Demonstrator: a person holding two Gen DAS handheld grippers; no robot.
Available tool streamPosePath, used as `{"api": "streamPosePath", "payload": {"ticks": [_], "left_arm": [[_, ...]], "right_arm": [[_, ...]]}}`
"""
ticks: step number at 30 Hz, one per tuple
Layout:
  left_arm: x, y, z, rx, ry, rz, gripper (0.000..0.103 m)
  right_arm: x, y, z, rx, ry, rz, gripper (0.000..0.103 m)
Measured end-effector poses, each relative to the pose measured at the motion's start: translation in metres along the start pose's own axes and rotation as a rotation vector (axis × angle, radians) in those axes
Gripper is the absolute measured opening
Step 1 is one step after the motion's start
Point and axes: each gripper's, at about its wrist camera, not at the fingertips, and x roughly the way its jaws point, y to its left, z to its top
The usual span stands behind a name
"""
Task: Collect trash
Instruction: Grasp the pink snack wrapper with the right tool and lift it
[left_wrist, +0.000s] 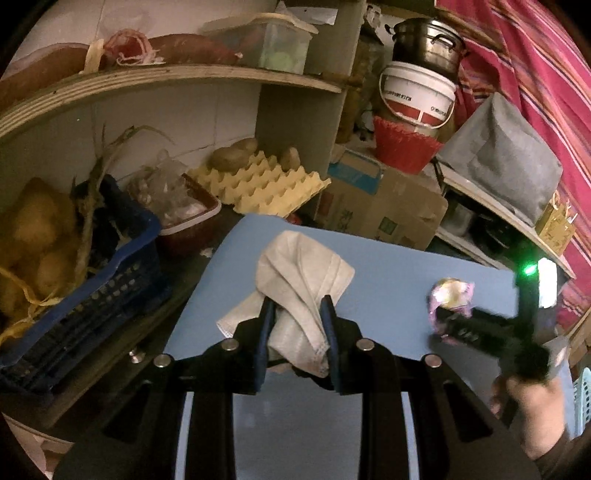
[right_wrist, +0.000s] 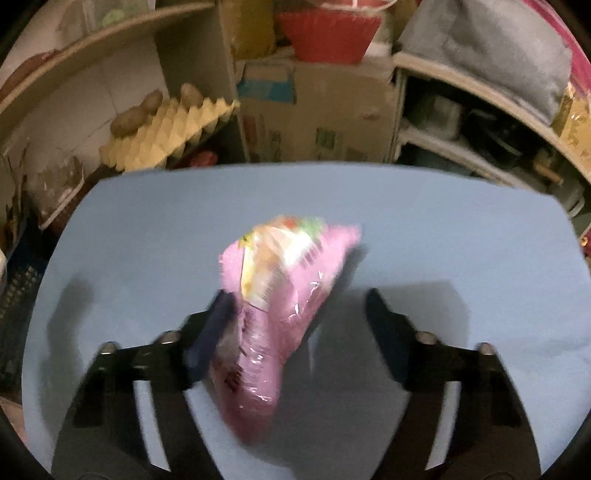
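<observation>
the left gripper is clamped on a crumpled white tissue, held just above the big blue table. the right gripper stands apart around a pink snack wrapper on the table; one finger touches it, the other does not. step: grabbing the wrapper. next, i think, squeeze it, then lift.

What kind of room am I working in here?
Probably a home pantry or storeroom: wooden shelves hold potatoes on an egg tray, and a metal pot sits on a plastic bucket above cardboard boxes.
</observation>
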Motion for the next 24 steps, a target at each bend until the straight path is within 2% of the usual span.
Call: {"api": "streamPosePath", "payload": {"ticks": [1, 4, 8, 15, 20, 24], "left_arm": [[-0.001, -0.002, 0.001, 0.005, -0.009, 0.001, 0.026], [-0.002, -0.006, 0.003, 0.027, -0.037, 0.028, 0.026], [-0.003, -0.003, 0.005, 0.016, -0.052, 0.036, 0.026], [-0.01, -0.009, 0.004, 0.026, -0.066, 0.049, 0.026], [-0.013, -0.023, -0.002, 0.067, -0.071, 0.053, 0.026], [-0.016, -0.032, -0.006, 0.071, -0.062, 0.044, 0.026]], "right_arm": [[0.002, 0.001, -0.002, 0.004, -0.002, 0.0, 0.062], [-0.002, 0.003, -0.004, -0.007, -0.043, 0.019, 0.036], [-0.013, 0.001, -0.002, -0.014, -0.082, 0.042, 0.032], [-0.05, -0.002, -0.005, -0.071, -0.136, 0.047, 0.032], [-0.093, -0.016, -0.02, -0.093, -0.176, 0.046, 0.032], [-0.133, -0.043, -0.036, -0.091, -0.206, 0.027, 0.032]]}}
